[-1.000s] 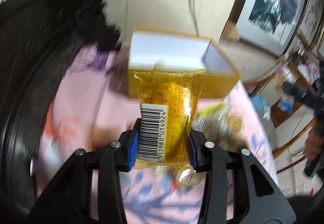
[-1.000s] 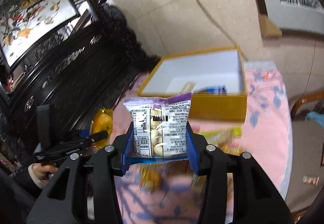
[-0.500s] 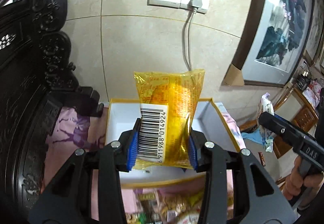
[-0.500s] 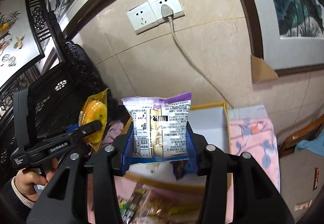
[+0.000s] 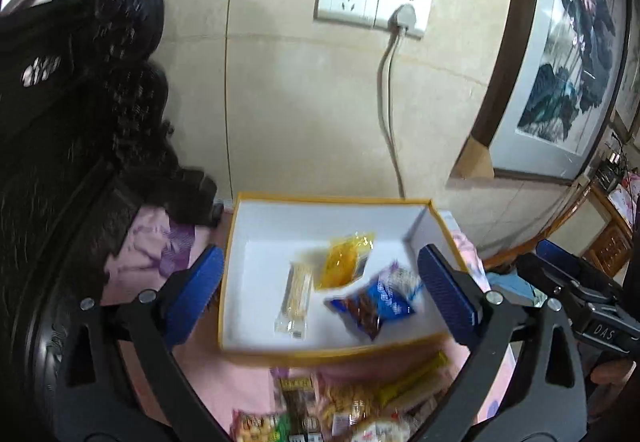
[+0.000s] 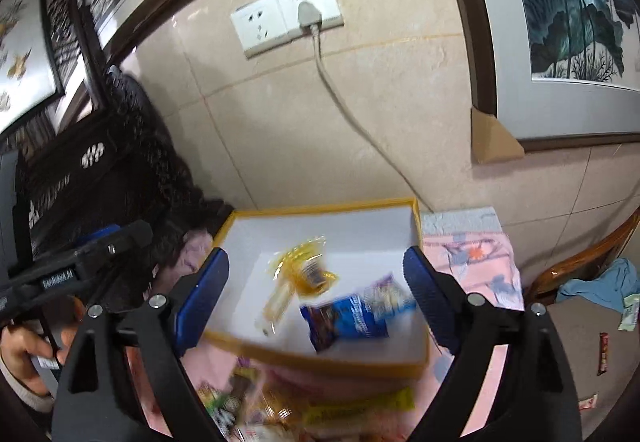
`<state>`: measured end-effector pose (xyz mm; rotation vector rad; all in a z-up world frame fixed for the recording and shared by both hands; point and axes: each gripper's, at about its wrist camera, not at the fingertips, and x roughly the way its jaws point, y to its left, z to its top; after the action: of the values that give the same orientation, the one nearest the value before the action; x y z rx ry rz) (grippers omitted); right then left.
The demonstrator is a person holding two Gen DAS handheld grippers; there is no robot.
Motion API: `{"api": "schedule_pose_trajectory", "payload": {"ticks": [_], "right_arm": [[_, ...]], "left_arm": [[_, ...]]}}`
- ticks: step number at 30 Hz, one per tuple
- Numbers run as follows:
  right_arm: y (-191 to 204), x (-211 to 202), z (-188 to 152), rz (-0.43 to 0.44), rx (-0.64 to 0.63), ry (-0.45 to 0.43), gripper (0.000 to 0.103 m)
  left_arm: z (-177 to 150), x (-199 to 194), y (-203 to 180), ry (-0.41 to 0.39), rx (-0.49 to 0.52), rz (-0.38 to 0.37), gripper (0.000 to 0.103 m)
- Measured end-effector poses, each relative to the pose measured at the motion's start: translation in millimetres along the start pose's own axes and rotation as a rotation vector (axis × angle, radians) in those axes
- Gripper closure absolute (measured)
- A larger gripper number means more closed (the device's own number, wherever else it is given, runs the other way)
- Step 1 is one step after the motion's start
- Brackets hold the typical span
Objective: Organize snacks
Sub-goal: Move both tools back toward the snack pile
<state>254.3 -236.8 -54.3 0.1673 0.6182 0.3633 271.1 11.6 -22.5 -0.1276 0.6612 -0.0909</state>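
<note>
Both tools, left tool (image 5: 320, 292) and right tool (image 6: 316, 294), are opening with nothing between the jaws, packets lying in the yellow-rimmed box (image 5: 332, 352); retreat is best made clear of its rim before the table's remaining snack pile (image 5: 344, 402) is approached.

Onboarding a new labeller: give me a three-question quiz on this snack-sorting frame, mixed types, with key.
1. True or false: the left gripper is shut on the yellow packet.
2. Multiple choice: where does the blue packet lie? A) on the pink cloth B) inside the yellow-rimmed box C) between the right gripper's pads
3. Fill in: the loose snack pile lies on the ____ cloth.

Key: 1 false, its jaws are opening with nothing gripped. 2 B. 3 pink.
</note>
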Motion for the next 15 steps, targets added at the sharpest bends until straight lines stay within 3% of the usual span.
{"api": "schedule_pose_trajectory", "payload": {"ticks": [4, 10, 15], "right_arm": [[-3, -10, -36, 0.019, -0.076, 0.078, 0.014], [-21, -26, -109, 0.121, -0.183, 0.273, 0.014], [-31, -22, -159, 0.115, -0.28, 0.434, 0.014]], "left_arm": [[-42, -5, -2, 0.047, 0.03, -0.016, 0.004], [-107, -15, -1, 0.165, 0.044, -0.042, 0.004], [-147, -27, -2, 0.232, 0.042, -0.051, 0.004]]}}
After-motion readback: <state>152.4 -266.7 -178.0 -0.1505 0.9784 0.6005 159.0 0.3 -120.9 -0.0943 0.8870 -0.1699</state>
